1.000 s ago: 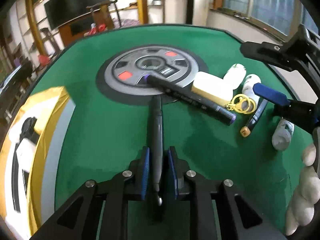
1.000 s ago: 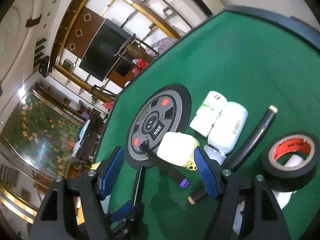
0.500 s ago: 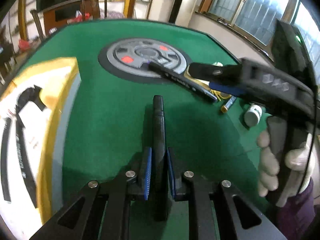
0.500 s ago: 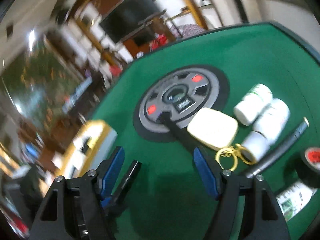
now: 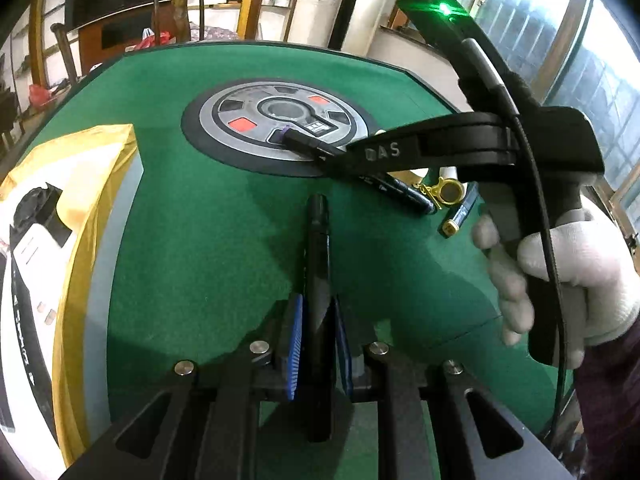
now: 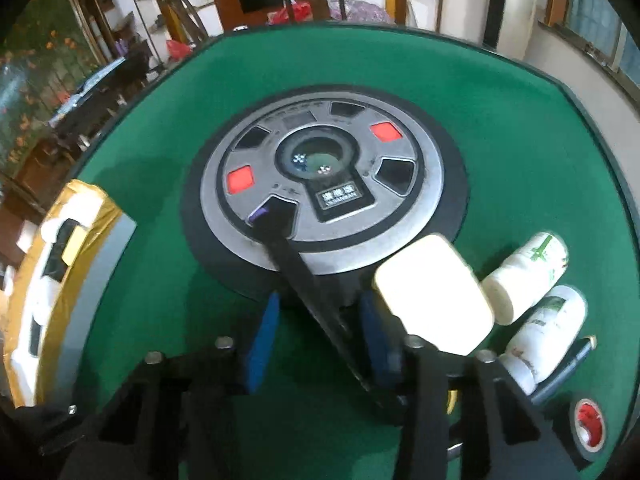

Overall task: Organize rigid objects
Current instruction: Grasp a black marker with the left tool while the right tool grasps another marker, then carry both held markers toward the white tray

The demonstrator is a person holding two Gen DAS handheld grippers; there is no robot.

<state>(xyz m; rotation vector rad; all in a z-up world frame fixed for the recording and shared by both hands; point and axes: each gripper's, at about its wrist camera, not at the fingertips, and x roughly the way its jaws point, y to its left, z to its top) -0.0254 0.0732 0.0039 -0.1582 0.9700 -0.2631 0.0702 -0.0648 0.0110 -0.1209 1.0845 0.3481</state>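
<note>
My left gripper is shut on a black pen that points away over the green table. My right gripper is open, its blue pads either side of a black marker with a purple cap end whose far end lies on the round grey centre panel. The jaws do not touch the marker. In the left wrist view the right gripper's body reaches in from the right over that marker. A cream case lies just right of the right gripper.
Two white bottles, a dark pen and a roll of black tape lie at the right. A gold keyring lies by the marker. A gold and white box lies at the left table edge.
My right gripper has swung left and down until its open jaws straddle the marker. My left gripper has drawn back a little with the pen still in it.
</note>
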